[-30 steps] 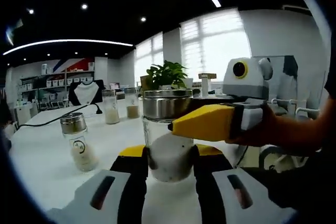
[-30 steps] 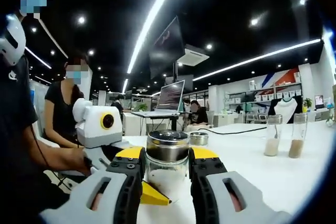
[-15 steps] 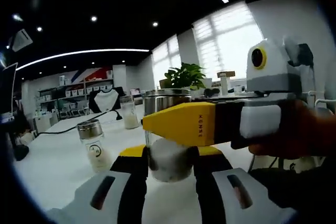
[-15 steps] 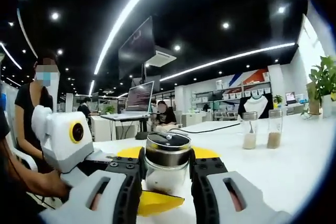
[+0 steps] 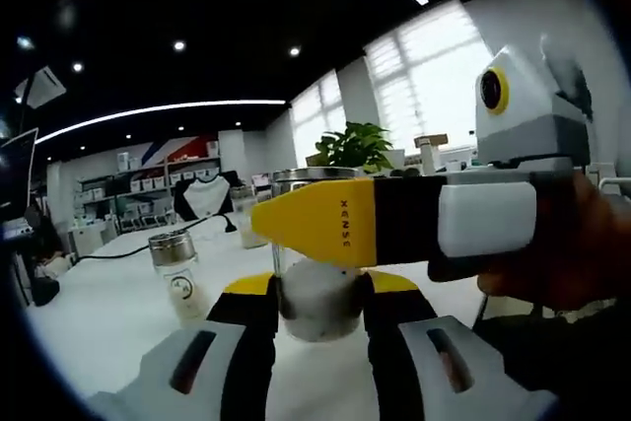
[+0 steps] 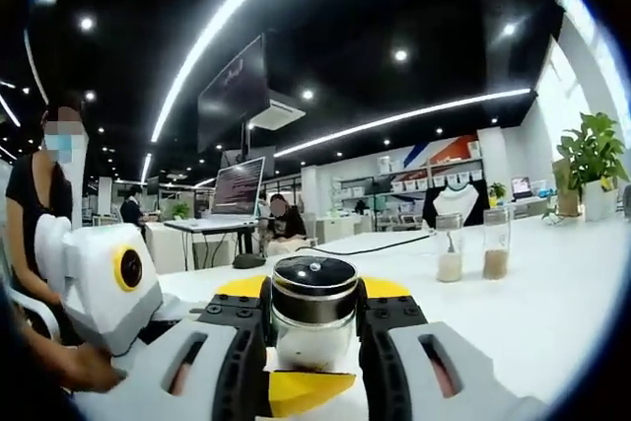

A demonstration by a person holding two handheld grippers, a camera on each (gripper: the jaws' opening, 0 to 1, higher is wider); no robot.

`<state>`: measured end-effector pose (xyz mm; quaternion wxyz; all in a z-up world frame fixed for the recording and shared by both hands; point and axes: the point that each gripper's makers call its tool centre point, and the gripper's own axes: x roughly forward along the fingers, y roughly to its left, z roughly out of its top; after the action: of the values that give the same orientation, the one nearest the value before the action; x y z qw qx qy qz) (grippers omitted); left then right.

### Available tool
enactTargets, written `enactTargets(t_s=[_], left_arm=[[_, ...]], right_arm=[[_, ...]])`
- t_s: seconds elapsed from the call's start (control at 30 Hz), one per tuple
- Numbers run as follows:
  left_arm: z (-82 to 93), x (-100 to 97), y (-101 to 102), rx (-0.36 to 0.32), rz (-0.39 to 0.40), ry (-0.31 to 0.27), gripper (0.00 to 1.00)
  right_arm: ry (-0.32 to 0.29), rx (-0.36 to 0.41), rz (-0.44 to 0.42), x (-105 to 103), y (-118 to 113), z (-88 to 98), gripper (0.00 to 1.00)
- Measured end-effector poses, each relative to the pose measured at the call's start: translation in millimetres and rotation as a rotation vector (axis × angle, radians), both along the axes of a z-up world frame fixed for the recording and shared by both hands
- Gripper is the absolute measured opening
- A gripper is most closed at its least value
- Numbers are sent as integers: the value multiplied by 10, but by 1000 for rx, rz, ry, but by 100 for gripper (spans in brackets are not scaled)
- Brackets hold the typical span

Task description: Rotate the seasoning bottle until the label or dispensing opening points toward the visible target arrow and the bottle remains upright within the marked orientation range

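Seasoning bottle (image 5: 314, 288) half-hidden behind right hand-held gripper (image 5: 325, 236).

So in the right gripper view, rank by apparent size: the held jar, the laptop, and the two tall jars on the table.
1. Held jar, largest, though it is nearest the camera.
2. Laptop.
3. The two tall jars look alike; no ranking between them.

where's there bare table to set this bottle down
Bare white table lies right of the gripped seasoning bottle, before the two far jars. In the left gripper view, another patch lies left of the small shaker. Crowded around both grippers.
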<state>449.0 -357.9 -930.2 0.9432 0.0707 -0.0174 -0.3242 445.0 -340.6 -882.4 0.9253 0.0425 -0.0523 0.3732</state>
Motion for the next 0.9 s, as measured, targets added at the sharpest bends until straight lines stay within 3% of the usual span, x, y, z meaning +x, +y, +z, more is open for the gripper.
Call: enactTargets(t_s=[0.13, 0.33, 0.57, 0.67, 0.73, 0.9], left_arm=[[-7, -40, -36, -48, -89, 51, 36], [-6, -69, -58, -80, -159, 97, 36], [76, -180, -64, -137, -269, 99, 37], [72, -205, -78, -125, -283, 94, 36], [76, -221, -78, -70, -275, 44, 36], [51, -203, -52, -9, -230, 16, 36]], right_arm=[[25, 20, 76, 3, -27, 0, 31], [-45, -73, 175, -94, 63, 20, 31], [-75, -69, 317, -227, 88, 123, 31], [-82, -90, 352, -255, 105, 117, 31], [-91, -94, 383, -271, 94, 117, 31], [-25, -55, 385, -234, 69, 81, 32]])
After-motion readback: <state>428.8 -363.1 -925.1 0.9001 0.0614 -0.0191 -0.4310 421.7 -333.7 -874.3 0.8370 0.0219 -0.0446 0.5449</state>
